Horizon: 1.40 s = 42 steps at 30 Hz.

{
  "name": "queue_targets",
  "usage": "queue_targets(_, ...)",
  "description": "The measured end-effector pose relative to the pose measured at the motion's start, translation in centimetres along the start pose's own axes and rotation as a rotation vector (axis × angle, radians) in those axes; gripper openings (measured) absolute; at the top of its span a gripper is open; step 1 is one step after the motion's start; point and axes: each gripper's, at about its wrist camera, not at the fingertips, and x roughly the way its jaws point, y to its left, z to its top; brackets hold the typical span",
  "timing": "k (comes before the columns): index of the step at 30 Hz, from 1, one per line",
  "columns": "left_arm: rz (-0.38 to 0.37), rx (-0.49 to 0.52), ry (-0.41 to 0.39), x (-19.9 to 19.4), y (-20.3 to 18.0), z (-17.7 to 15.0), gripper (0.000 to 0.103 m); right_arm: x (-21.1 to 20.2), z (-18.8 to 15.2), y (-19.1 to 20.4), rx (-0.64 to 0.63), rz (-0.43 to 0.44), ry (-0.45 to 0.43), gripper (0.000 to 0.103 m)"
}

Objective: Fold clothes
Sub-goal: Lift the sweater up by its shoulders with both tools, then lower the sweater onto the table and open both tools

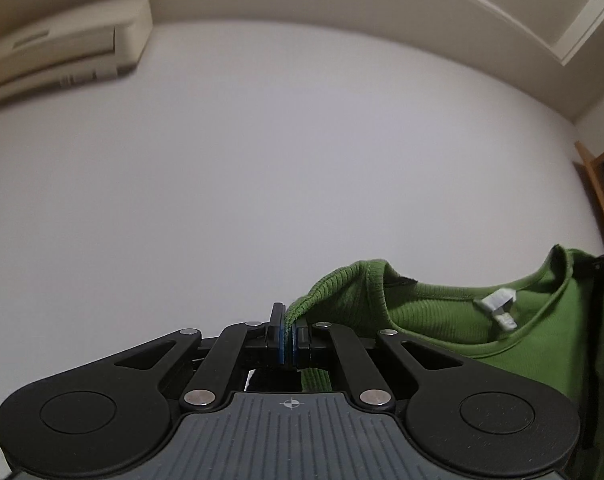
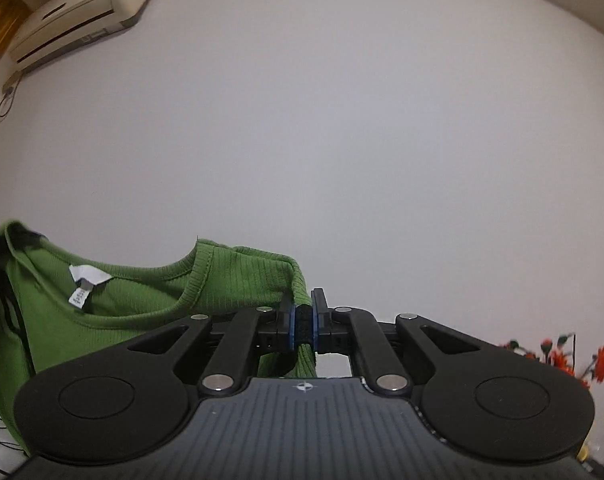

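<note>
A green ribbed top hangs in the air between my two grippers, neckline up, with a white label inside the collar. My left gripper is shut on the shoulder edge at one end of the neckline. In the right wrist view the same green top stretches off to the left, its label showing. My right gripper is shut on the other shoulder edge, and a strip of cloth drops below its pads. Both grippers point roughly level at a bare white wall. The garment's lower part is hidden.
A cream air conditioner is mounted high on the wall at upper left, also the air conditioner in the right wrist view. Orange flowers show low at right. A wooden door frame stands at the far right.
</note>
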Motion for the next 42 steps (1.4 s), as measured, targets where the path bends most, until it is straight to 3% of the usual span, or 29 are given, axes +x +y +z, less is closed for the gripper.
queue_targets(6, -0.027, -0.007, -0.044, -5.0, 0.5, 2.8, 0.003, -4.5, 1.5, 0.4, 0.015, 0.082, -0.048, 0.007)
queue_targets(12, -0.093, -0.047, 0.040, -9.3, 2.0, 3.9, 0.003, -9.4, 2.0, 2.0, -0.038, 0.156, -0.046, 0.007)
queue_targets(15, -0.125, -0.099, 0.080, -9.1, 2.8, 3.3, 0.003, -10.7, 2.2, 2.6, -0.056, 0.179, -0.051, 0.007)
queue_targets(19, -0.149, -0.167, 0.157, -7.2, 3.1, 0.7, 0.003, -8.8, 1.0, 2.0, -0.061, 0.180, -0.015, 0.008)
queue_targets(25, -0.121, -0.227, 0.401, -0.5, 1.4, -9.9, 0.003, -0.3, -6.5, 0.7, -0.021, 0.159, 0.241, 0.008)
queue_targets(32, 0.036, -0.171, 0.675, 9.6, -4.3, -27.7, 0.003, 13.1, -20.4, -0.5, -0.003, 0.094, 0.562, 0.008)
queue_targets(38, 0.125, -0.076, 0.881, 16.9, -9.7, -42.1, 0.003, 22.2, -34.6, -2.7, -0.044, -0.004, 0.721, 0.008)
queue_targets(42, 0.173, -0.047, 0.963, 20.1, -11.8, -48.1, 0.003, 26.7, -42.0, -3.1, -0.115, -0.024, 0.791, 0.008)
